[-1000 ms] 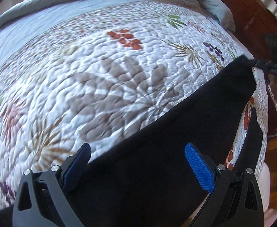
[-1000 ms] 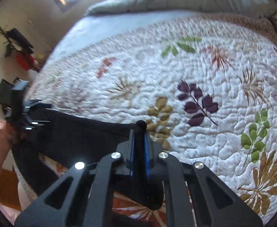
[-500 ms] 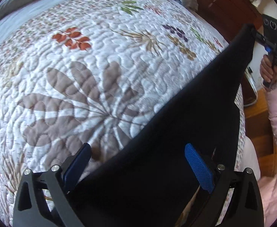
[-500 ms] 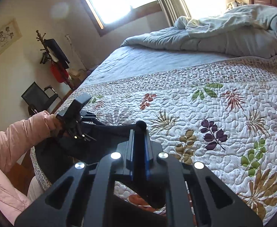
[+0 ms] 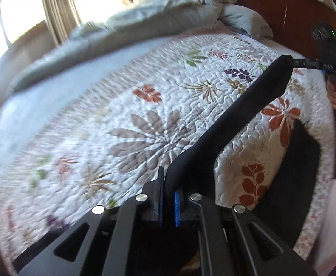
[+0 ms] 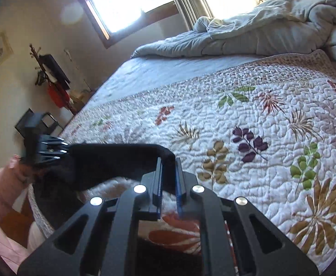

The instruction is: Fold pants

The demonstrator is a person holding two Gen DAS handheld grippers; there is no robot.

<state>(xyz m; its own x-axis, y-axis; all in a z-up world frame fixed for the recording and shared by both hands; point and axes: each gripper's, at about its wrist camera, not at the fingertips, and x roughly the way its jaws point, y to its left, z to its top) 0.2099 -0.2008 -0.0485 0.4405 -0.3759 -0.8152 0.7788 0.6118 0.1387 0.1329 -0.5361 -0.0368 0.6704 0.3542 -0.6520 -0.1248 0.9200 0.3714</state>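
The black pants (image 5: 243, 119) hang stretched in the air between my two grippers, above the floral quilt (image 5: 145, 105). My left gripper (image 5: 168, 184) is shut on one end of the pants' top edge. My right gripper (image 6: 168, 168) is shut on the other end (image 6: 112, 158). In the left wrist view the right gripper (image 5: 305, 63) shows at the far right with the cloth in it. In the right wrist view the left gripper (image 6: 62, 148) shows at the left. The rest of the pants (image 5: 298, 161) drapes down over the bed's near edge.
A crumpled grey comforter (image 6: 259, 30) lies at the far side of the bed. A dark wooden headboard (image 5: 278, 7) stands at the right. A coat stand (image 6: 50, 78) and a chair (image 6: 34, 122) stand by the wall under the window.
My left gripper has closed on the pants' edge; it was open a moment ago. Both grippers have risen, lifting the pants' top edge off the quilt.
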